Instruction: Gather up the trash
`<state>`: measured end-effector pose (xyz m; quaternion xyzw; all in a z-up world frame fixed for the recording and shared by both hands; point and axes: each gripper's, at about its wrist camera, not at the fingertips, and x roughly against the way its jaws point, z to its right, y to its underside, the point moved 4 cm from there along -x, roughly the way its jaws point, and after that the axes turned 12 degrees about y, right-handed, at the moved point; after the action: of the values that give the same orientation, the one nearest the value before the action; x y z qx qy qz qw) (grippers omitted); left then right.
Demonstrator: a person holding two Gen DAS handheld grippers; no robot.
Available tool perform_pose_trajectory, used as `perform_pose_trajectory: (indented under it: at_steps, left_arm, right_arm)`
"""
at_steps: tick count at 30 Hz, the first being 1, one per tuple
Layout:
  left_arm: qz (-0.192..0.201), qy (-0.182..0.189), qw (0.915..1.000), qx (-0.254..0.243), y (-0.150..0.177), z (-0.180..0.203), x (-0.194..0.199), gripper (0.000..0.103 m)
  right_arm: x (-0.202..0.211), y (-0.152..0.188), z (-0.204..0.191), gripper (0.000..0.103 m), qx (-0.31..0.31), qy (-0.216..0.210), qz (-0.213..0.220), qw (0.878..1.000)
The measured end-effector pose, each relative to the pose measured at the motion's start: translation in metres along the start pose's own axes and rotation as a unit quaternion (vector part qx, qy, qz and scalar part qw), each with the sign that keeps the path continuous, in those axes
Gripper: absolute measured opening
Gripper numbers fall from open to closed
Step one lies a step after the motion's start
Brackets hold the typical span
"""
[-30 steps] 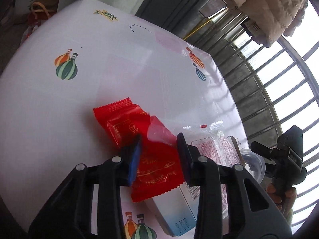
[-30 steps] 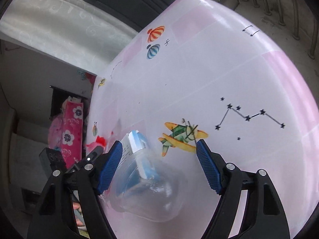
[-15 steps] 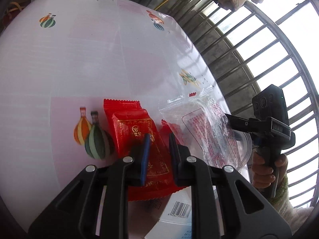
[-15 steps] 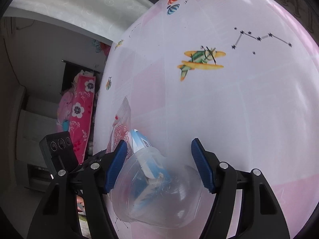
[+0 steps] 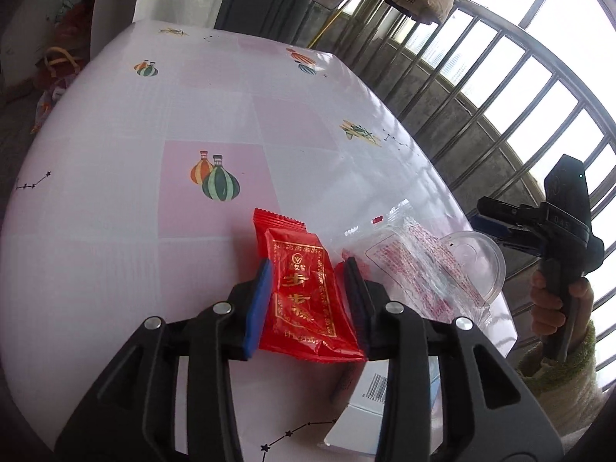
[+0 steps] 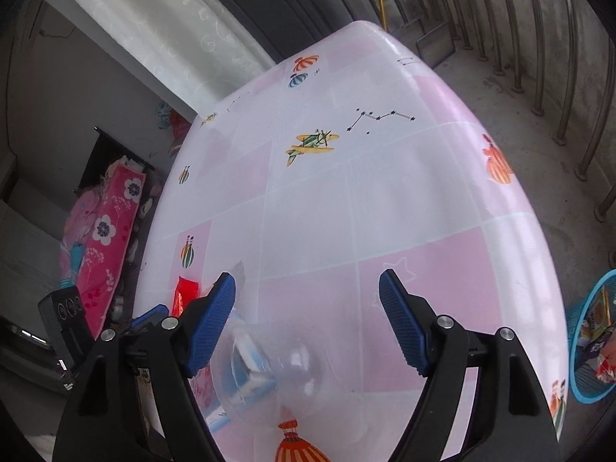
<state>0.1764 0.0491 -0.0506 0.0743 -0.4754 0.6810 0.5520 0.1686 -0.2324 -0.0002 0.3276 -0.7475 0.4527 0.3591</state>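
Left gripper: jaws set narrow, one blue pad on each long edge of a red snack wrapper with gold lettering. Whether the pads actually press the wrapper cannot be told. The wrapper sits at lower centre of the left wrist view, its crimped top end pointing up the frame; whether it lies on the table or is lifted off it cannot be told either.

Just right of the wrapper lies a clear plastic bag with red print, crumpled, its right part overlapped by a clear plastic cup. Below the wrapper, at the bottom of the frame, a white box with a barcode shows between the gripper arms.

Right gripper: jaws wide apart. The cup lies low between them, nearer the left pad; contact cannot be confirmed. In the left wrist view this gripper enters from the right edge, held by a hand, its tips at the cup's rim.

The table carries a pink and white checked cover printed with balloons, an aeroplane and star lines. At the lower right edge of the right wrist view, off the table, stands a blue basket holding coloured packaging. A window grille fills the upper right of the left wrist view.
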Motion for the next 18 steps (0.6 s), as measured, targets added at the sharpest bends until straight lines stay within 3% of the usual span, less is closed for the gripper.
perform_pose_trajectory:
  at_steps: [5,10,13,15,18]
  left_arm:
    - [0.004,-0.038,0.9993,-0.005,-0.008,-0.003,0.007,0.047]
    - [-0.001,-0.051,0.9987,-0.005,-0.009,-0.003,0.008,0.048]
    - [-0.007,-0.054,0.9985,-0.004,-0.008,0.0,0.004,0.048]
    - [-0.011,-0.054,0.9985,-0.003,-0.006,0.001,0.002,0.048]
    - [-0.02,-0.047,0.9987,0.009,-0.008,0.0,-0.003,0.049]
  right_arm:
    - [0.025,0.019,-0.007,0.075,0.043,0.029,0.026,0.998]
    - [0.03,0.036,-0.031,0.073,0.109,0.048,0.038,0.992]
    - [0.026,0.041,-0.02,0.061,0.111,0.067,0.033,0.991]
    - [0.023,0.041,-0.006,0.045,0.098,0.081,0.026,0.991]
    - [0.019,0.039,0.014,0.034,0.073,0.083,0.021,0.994]
